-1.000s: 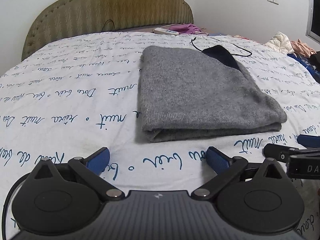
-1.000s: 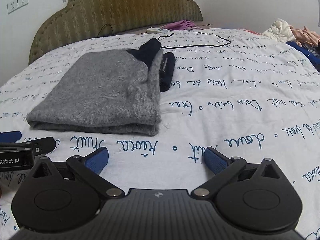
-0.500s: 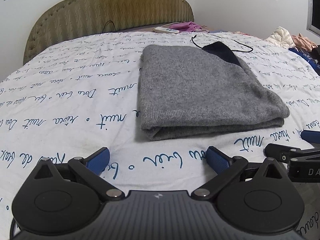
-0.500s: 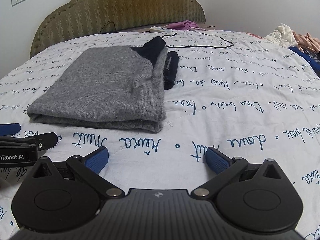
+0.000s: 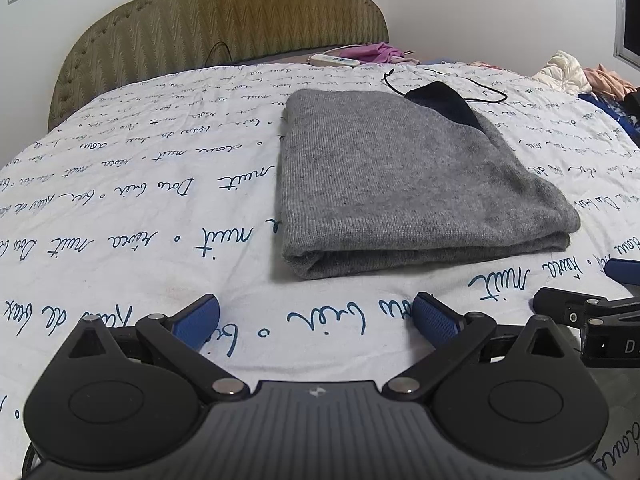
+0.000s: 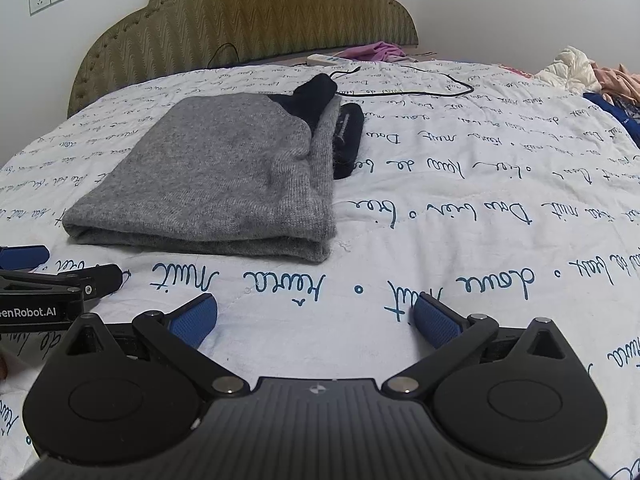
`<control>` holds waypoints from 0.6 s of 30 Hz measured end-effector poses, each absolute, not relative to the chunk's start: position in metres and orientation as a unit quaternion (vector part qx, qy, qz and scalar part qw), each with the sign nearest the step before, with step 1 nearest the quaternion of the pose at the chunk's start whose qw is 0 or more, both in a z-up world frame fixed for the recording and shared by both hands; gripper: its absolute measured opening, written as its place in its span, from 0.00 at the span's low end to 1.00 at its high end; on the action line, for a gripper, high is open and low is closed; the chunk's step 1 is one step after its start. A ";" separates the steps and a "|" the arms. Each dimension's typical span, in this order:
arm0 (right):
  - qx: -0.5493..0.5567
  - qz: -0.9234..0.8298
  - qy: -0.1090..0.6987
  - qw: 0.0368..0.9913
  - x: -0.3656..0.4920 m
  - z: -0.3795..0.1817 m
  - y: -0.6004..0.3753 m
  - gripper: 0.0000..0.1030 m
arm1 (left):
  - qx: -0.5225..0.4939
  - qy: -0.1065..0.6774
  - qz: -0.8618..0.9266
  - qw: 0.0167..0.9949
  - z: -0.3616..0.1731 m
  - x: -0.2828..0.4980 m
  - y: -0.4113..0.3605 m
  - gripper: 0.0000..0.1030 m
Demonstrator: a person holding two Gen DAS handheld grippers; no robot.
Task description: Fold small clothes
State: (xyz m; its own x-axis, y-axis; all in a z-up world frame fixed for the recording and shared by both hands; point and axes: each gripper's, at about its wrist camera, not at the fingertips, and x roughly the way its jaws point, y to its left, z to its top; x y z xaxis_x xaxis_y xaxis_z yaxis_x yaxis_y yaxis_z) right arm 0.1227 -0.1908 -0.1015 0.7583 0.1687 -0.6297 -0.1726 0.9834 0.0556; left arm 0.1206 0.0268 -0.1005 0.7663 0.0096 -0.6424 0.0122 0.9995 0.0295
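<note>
A grey knit sweater (image 5: 404, 184) lies folded on the bedsheet (image 5: 140, 208), apparently finished. The left gripper (image 5: 316, 314) and right gripper (image 6: 316, 314) hover before it, fingers spread, holding nothing.

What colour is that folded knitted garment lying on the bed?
Grey, with a dark navy part at its far end; the folded garment shows best in the right wrist view.

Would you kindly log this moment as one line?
left gripper: open | right gripper: open | grey knit garment: folded on bedsheet, unheld
</note>
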 end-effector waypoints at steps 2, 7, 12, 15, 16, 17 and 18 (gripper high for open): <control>-0.004 0.090 0.336 0.938 0.123 -0.102 -0.190 1.00 | 0.017 0.342 -0.001 0.939 -0.101 0.121 0.027 1.00; -0.004 0.091 0.335 0.938 0.123 -0.101 -0.191 1.00 | 0.016 0.342 -0.001 0.940 -0.101 0.121 0.027 1.00; -0.006 0.090 0.336 0.938 0.123 -0.101 -0.191 1.00 | 0.016 0.342 -0.001 0.940 -0.101 0.121 0.027 1.00; -0.007 0.090 0.336 0.938 0.122 -0.101 -0.191 1.00 | 0.016 0.342 -0.001 0.940 -0.101 0.120 0.027 1.00; -0.007 0.089 0.336 0.938 0.122 -0.101 -0.190 1.00 | 0.016 0.342 -0.001 0.940 -0.101 0.120 0.027 1.00; -0.007 0.089 0.336 0.938 0.122 -0.101 -0.190 1.00 | 0.016 0.342 -0.001 0.940 -0.101 0.120 0.027 1.00; -0.007 0.089 0.336 0.938 0.122 -0.101 -0.190 1.00 | 0.016 0.342 -0.001 0.940 -0.101 0.120 0.027 1.00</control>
